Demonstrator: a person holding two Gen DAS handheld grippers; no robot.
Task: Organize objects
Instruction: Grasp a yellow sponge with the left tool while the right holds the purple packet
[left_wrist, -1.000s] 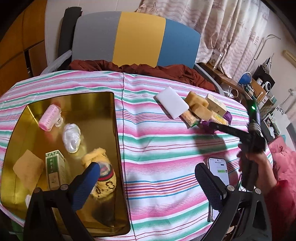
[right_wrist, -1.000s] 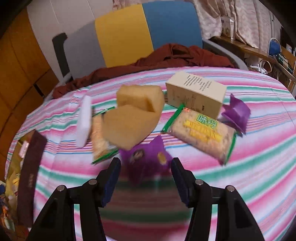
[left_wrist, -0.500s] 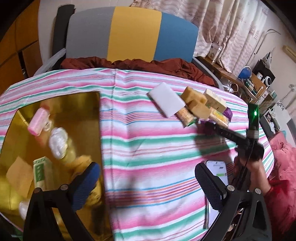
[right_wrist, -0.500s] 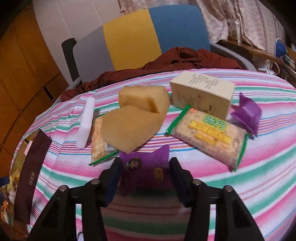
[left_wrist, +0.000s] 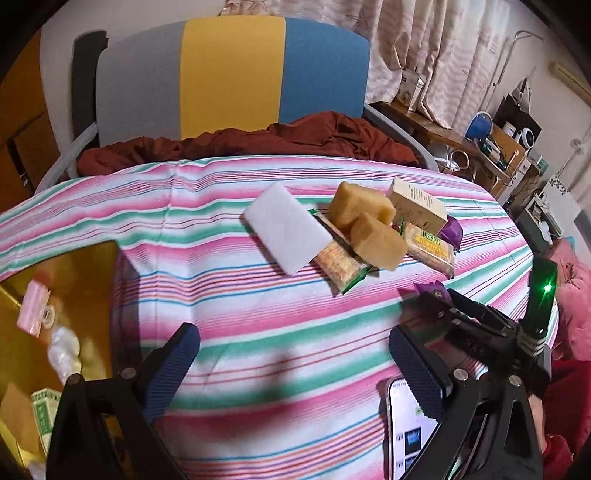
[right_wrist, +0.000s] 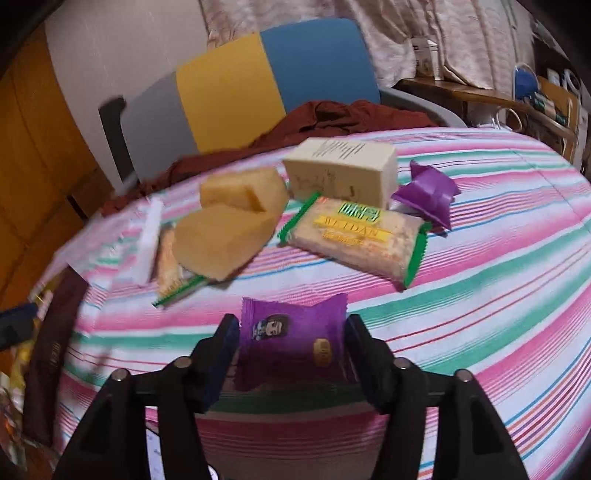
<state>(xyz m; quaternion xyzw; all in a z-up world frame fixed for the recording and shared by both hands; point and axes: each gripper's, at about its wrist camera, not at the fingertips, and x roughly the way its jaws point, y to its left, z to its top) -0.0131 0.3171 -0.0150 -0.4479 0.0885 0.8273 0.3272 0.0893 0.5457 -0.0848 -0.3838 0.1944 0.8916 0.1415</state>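
My right gripper (right_wrist: 291, 336) is shut on a purple snack packet (right_wrist: 291, 339) and holds it just above the striped cloth; it also shows in the left wrist view (left_wrist: 430, 295). Beyond it lie two yellow sponges (right_wrist: 221, 236), a cracker packet (right_wrist: 354, 236), a cream box (right_wrist: 343, 170), a second purple packet (right_wrist: 428, 192) and a white foam block (left_wrist: 286, 230). My left gripper (left_wrist: 291, 354) is open and empty above the cloth, right of the gold tray (left_wrist: 92, 306).
The gold tray holds a pink roll (left_wrist: 33, 306), a white wrapped item (left_wrist: 64, 349) and a green box (left_wrist: 46, 410). A phone (left_wrist: 410, 439) lies near the front right edge. A chair (left_wrist: 232, 77) with a red garment stands behind the table.
My right gripper closed on the purple packet and lifted it off the cloth. My left gripper moved right, away from the gold tray, toward the pile of objects.
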